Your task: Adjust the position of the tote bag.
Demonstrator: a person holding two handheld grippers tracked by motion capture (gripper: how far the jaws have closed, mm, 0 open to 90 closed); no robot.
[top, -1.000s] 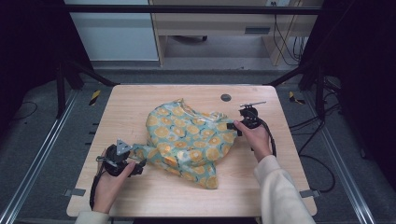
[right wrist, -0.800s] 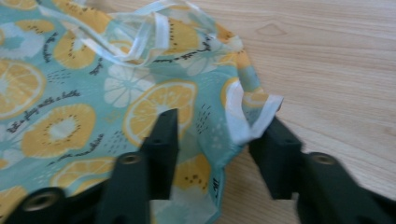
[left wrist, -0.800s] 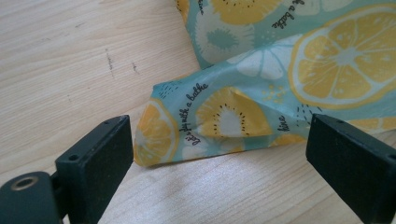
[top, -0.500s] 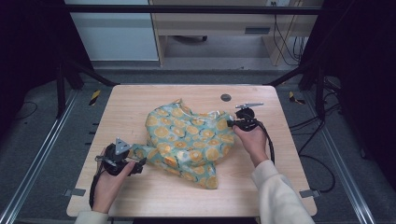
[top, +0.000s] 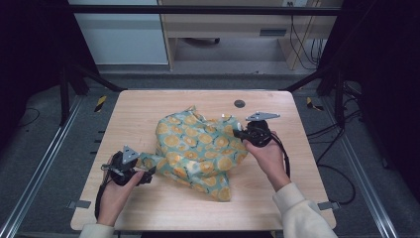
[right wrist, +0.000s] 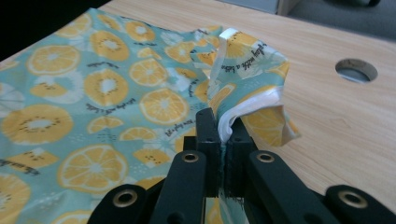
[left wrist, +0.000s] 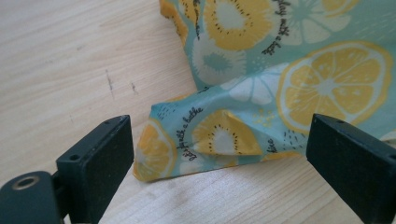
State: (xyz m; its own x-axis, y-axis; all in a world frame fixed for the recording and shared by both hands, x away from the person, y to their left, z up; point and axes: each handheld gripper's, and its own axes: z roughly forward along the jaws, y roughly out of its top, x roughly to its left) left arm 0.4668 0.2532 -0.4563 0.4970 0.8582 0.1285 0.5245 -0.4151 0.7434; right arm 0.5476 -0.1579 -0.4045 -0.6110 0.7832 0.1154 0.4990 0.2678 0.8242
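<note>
One crumpled cloth (top: 198,148), teal with lemon and kiwi slice print, lies mid-table (top: 148,106) on the light wood top. Long axis runs diagonal in the high view: near-left tip by the left gripper (top: 130,168), far-right edge at the right gripper (top: 237,133). A narrow tail of fabric points toward the person's left hand (top: 116,191); a second flap hangs toward the near edge, right of centre. Bunched peak at the far side, pointing away from the person.

Right gripper (right wrist: 223,135): jaws clenched on a white-hemmed edge of the cloth, the fold standing up and curling over just past the pads. The jaws were closing within the last second, with fabric now pinched between them. Right hand (top: 265,156) holds it at the cloth's far-right side, edge lifted slightly off the wood.

Left gripper (left wrist: 219,154): jaws spread wide, released, a folded corner of the cloth lying flat on the table between them, pads not pressing it.

Round hole (top: 239,103) in the table beyond the cloth, well apart from the left gripper, near the right one.
</note>
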